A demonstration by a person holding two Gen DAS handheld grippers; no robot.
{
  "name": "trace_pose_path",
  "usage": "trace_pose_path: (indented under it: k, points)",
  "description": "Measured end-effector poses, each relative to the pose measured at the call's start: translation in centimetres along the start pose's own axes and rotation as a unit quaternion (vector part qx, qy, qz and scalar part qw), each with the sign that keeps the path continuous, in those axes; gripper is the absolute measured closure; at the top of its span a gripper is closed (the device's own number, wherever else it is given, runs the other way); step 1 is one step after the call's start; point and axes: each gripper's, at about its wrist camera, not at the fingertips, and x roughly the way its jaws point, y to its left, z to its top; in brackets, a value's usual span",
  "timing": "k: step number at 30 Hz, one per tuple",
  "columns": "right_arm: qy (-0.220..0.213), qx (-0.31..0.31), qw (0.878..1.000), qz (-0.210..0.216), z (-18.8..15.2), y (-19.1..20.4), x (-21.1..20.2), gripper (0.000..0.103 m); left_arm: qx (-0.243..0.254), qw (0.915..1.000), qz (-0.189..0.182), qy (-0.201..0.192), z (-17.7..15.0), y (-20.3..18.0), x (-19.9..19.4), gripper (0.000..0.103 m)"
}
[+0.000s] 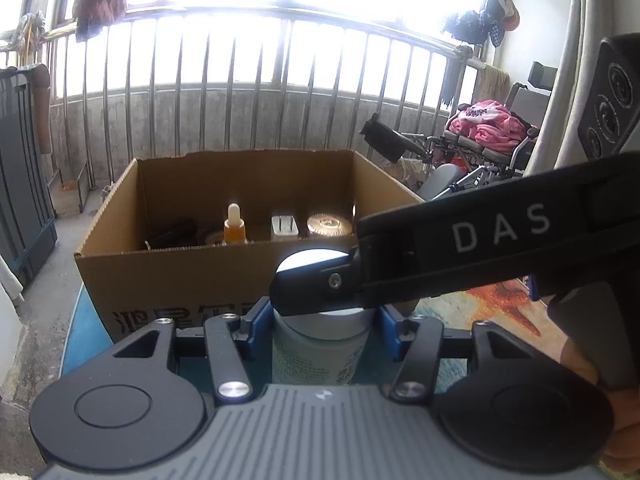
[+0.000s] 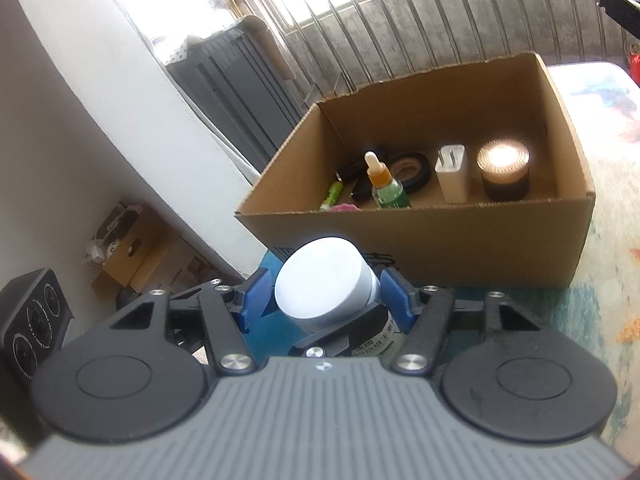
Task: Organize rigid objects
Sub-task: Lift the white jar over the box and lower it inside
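A white-capped bottle (image 1: 320, 354) stands between the blue pads of my left gripper (image 1: 320, 320), which is shut on its body. My right gripper (image 2: 326, 296) is shut on the bottle's white cap (image 2: 324, 284); its black arm (image 1: 460, 256) crosses the left wrist view from the right. Just beyond stands an open cardboard box (image 1: 168, 280), also in the right wrist view (image 2: 460, 240). Inside it are a dropper bottle (image 2: 378, 174), a white charger (image 2: 452, 178), a black tape roll (image 2: 412, 170) and a dark jar with a shiny lid (image 2: 504, 172).
A metal balcony railing (image 1: 280, 92) runs behind the box. A wheelchair with pink cloth (image 1: 488, 132) stands at the right. A grey cabinet (image 1: 20, 184) is at the left. A colourful mat (image 2: 608, 208) covers the surface under the box.
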Motion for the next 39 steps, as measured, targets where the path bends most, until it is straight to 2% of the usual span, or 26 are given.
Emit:
trace_pose_path:
  k: [8,15,21,27,33,39]
  points:
    - [-0.061,-0.065,0.996,0.005,3.9,3.6,-4.5,0.041,0.034,0.9968,0.018,-0.071,4.2,-1.7,-3.7,0.048]
    - [-0.072,-0.094,0.993,-0.003,8.5,3.1,-5.9,0.041,0.029,0.9957,0.011,-0.087,8.1,-2.4,-2.4,0.048]
    - [-0.042,-0.082,0.996,-0.009,12.6,0.0,-4.5,0.04,-0.004,0.9986,-0.014,-0.052,10.4,-1.8,1.8,0.048]
    - [0.005,-0.064,0.998,-0.022,15.0,-4.0,-1.9,0.04,-0.038,0.9986,-0.036,0.006,10.8,-1.0,6.9,0.048]
    - [0.047,-0.038,0.998,-0.018,15.3,-7.3,1.3,0.04,-0.054,0.9959,-0.043,0.058,10.0,-0.1,10.8,0.048]
    - [0.08,-0.011,0.997,0.0,14.1,-9.1,4.1,0.04,-0.051,0.9936,-0.03,0.096,9.4,0.6,12.5,0.048]
